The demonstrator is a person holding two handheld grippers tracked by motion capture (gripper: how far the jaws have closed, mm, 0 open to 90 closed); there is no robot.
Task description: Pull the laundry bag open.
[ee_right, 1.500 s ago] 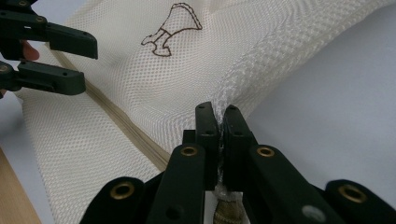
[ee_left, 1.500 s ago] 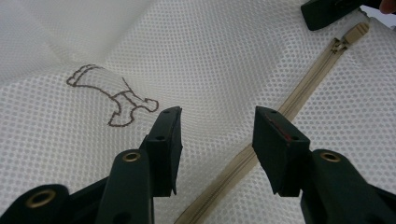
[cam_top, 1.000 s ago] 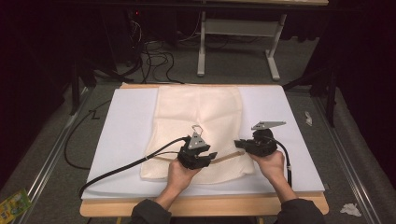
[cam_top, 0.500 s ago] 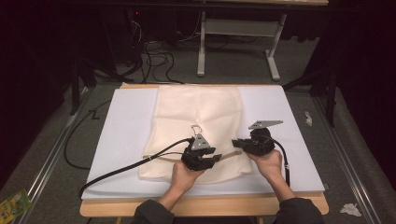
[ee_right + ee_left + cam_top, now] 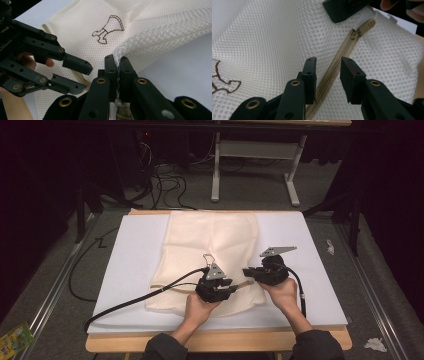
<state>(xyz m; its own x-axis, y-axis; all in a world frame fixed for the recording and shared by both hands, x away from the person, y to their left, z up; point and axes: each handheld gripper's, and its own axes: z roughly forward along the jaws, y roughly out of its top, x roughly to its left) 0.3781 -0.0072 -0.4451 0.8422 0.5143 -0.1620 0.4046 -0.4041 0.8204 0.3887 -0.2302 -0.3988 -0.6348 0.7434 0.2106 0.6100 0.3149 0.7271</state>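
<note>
While my right gripper (image 5: 117, 75) pinches a fold of the cream mesh laundry bag (image 5: 212, 250) tight between its closed jaws, right at the end of the bag's tan zipper (image 5: 337, 62), the job I read here, working that zipper, looks barely begun. The bag lies flat on the white board (image 5: 130, 270) that covers the table, its near edge close to my hands, and the zipper runs along that near part. My left gripper (image 5: 328, 72) hovers over the zipper with its jaws part-open, one on each side of the tape; they have just been closing, yet the pads do not press on anything so far as I can see. The zipper pull (image 5: 365, 25) sits farther up the line, near the right gripper's tip, and nothing grips it. So the anchoring hold is done; what is left, I judge, is to take the pull or tape with the left jaws and draw the slider along.
</note>
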